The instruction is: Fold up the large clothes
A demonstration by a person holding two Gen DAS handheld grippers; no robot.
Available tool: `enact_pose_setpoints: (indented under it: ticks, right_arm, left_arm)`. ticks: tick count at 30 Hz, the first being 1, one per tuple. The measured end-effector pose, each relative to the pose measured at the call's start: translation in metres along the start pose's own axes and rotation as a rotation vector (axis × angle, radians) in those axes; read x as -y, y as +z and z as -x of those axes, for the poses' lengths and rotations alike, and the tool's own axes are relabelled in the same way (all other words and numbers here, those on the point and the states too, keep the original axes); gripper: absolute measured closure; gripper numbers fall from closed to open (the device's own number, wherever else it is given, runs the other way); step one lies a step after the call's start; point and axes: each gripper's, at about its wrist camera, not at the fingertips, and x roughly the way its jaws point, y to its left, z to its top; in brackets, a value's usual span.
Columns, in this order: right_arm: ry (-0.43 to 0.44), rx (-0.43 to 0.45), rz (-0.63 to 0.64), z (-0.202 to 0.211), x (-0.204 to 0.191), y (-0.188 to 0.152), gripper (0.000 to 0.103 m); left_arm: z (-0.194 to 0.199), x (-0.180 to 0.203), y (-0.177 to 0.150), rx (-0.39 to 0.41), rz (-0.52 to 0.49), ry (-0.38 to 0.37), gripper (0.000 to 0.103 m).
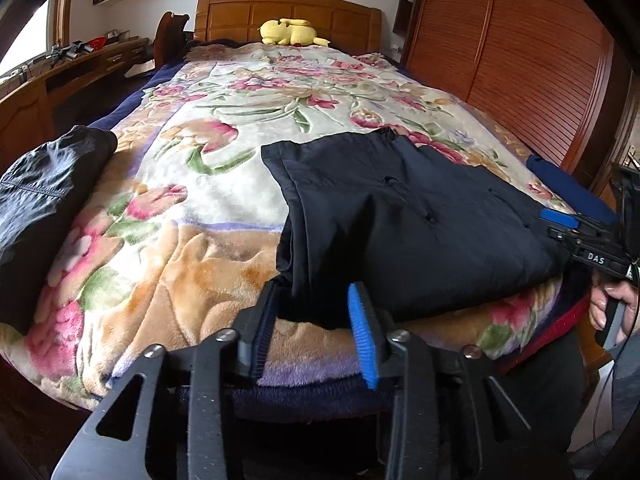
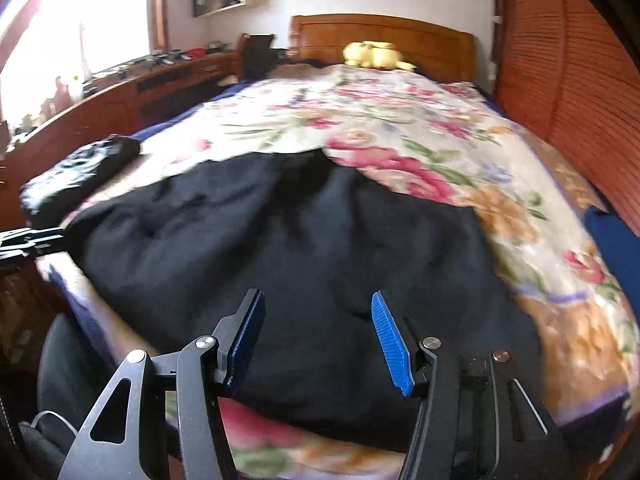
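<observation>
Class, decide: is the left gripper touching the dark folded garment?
Touching. The left wrist view shows the dark folded garment's corner lying between the left gripper's open fingers.

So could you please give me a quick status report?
Left gripper open around the black garment edge. Right gripper open over it. Second dark garment lies apart.

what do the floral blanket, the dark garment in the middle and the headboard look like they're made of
Floral blanket: looks like thick plush fleece, with a soft, fuzzy, embossed pile and a matte finish.
Dark garment: seemingly a smooth woven synthetic, possibly nylon or polyester, with a faint sheen and crisp folds.
Headboard: appears to be varnished wood, orange-brown panels with a slight gloss.
</observation>
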Motion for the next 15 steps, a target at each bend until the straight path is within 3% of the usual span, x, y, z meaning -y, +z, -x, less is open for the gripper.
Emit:
enact_pose_setpoints:
  ticks: [1,4,9,15]
  right_arm:
    - [0.017,0.0,0.005,-0.004,-0.004,-0.003,0.046]
    - [0.054,-0.017,0.019,-0.022,-0.016,-0.001,0.046]
    - [0.059,-0.093,0.019,-0.068,-0.014,-0.011,0.045]
    - [0.091,-0.065,-0.022,-0.082,-0.001,-0.022,0.045]
  left_arm:
    - [0.001,-0.001,-0.001,0.001,0.001,-0.001,0.045]
    - [0.002,-0.004,-0.003,-0.001,0.01,-0.004,0.034]
    - [0.003,-0.011,-0.005,-0.003,0.021,0.009,0.033]
    - [-0.004,-0.017,-0.004,-0.009,0.051,0.009,0.033]
